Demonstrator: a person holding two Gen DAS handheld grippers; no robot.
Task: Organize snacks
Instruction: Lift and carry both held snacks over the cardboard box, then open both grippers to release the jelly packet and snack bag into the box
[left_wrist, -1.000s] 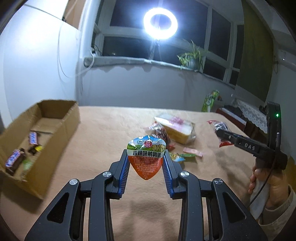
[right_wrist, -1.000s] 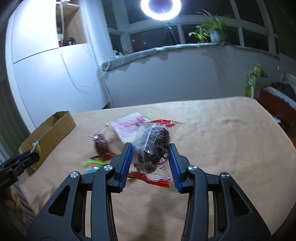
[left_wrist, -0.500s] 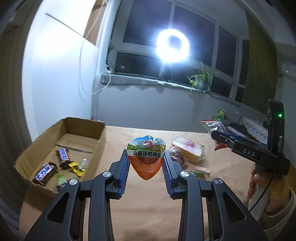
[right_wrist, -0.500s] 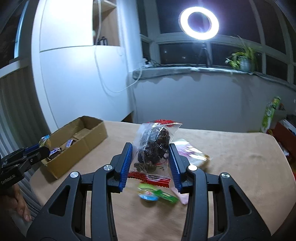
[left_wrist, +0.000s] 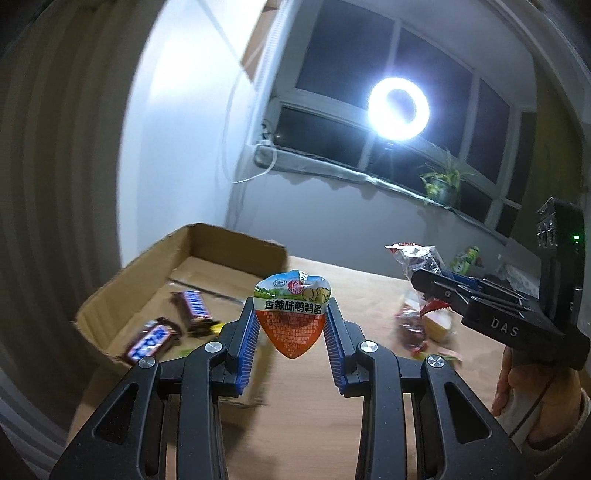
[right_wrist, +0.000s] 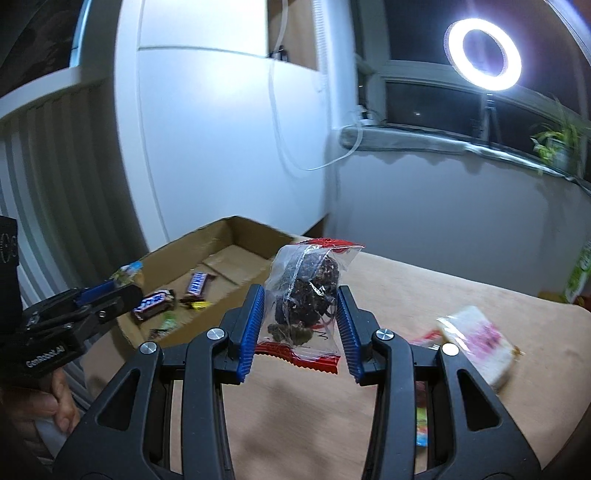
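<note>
The orange heart-shaped packet (left_wrist: 291, 317) and the clear bag of dark snack (right_wrist: 304, 299) are held up beside the open cardboard box (left_wrist: 110, 299), which holds chocolate bars (left_wrist: 149, 339).

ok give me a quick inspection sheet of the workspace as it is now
surface: table under a tan cloth
job's things: cardboard box holding chocolate bars; bread pack lying on the cloth
clutter: small sweets loose near the bread
grippers: left hand-held gripper shut on egg snack pack; right hand-held gripper shut on clear bag of dark snacks
cables: white cable hanging down the wall
surroundings: ring light, plant on the sill, dark windows
</note>
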